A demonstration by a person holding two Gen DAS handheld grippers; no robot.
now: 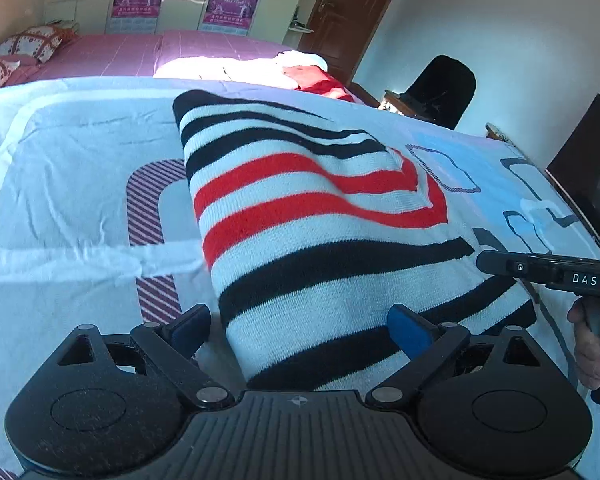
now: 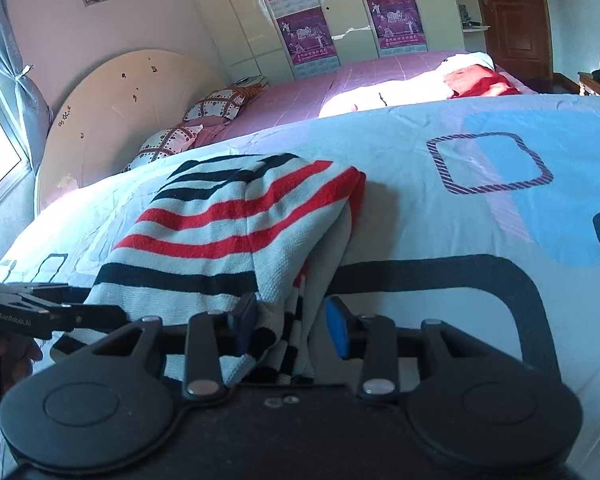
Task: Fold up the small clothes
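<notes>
We held the left gripper (image 1: 300,330) wide over the striped sweater (image 1: 320,216), centre frame, while the right gripper (image 2: 292,328), narrower, perhaps pinched its hem.

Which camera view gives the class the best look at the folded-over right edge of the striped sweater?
The right wrist view: the striped sweater shows its top layer draped over the lower layers, hanging between the right gripper pads. The left wrist view shows the sweater's broad striped top, its right edge only obliquely.

Black left gripper (image 1: 300,330), blue pads; right gripper (image 2: 292,328) alike; silver rivets.
</notes>
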